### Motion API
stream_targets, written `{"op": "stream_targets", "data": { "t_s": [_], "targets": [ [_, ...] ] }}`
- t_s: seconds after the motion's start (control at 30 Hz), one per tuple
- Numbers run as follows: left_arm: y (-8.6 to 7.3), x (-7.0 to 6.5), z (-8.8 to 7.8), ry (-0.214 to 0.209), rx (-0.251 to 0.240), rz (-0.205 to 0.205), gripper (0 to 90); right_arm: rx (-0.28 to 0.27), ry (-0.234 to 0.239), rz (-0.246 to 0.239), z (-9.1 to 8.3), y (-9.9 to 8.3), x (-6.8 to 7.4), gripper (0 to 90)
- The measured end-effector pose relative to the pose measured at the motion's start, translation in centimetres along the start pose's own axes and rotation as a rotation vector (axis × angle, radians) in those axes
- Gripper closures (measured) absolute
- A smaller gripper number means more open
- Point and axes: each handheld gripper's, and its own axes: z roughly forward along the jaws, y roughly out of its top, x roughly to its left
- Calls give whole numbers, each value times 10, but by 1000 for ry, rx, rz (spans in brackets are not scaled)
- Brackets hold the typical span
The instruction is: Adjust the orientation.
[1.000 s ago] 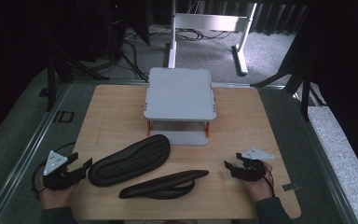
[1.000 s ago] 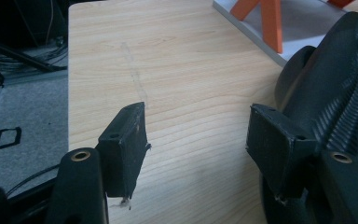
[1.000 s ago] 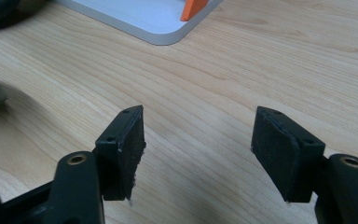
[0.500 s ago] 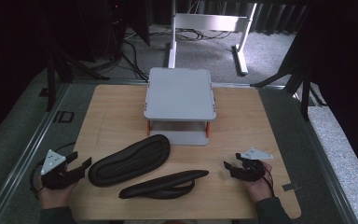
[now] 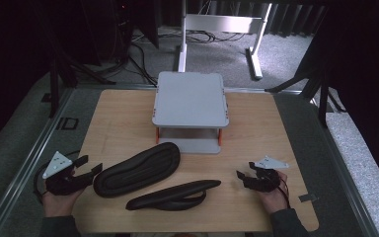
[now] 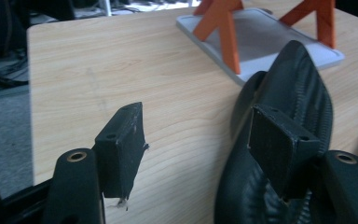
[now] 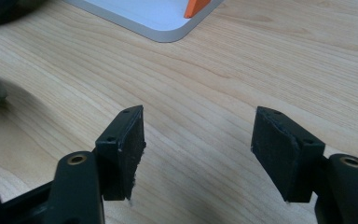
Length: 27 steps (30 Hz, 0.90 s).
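Your left gripper [image 5: 89, 167] sits at lower left of the high view, jaws apart and just opened a bit further, nothing clamped. The near black sole [image 5: 137, 169] starts right at its tips; in the left gripper view the sole [image 6: 279, 154] lies behind the right-hand jaw, not in the gap. Long axis runs lower left to upper right. Your right gripper [image 5: 242, 176] is released, well apart from it.

black insoles [image 5: 137, 169]: 2 | grey two-tier stand [image 5: 190, 98]: 1 | wooden table [image 5: 118, 118]: 1
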Motion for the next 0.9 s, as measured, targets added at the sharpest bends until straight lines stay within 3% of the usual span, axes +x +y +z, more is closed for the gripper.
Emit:
{"op": "stream_targets", "data": {
  "t_s": [0.4,0.63,0.9],
  "targets": [
    [12,-8,31,-109,105,37,268,5,4,-4,2,0,1,344],
    [8,-9,44,-181,150,25,240,8,9,-4,2,0,1,344],
    [0,-11,49,-214,191,21,229,13,13,-19,3,1,2,344]
  ]
}}
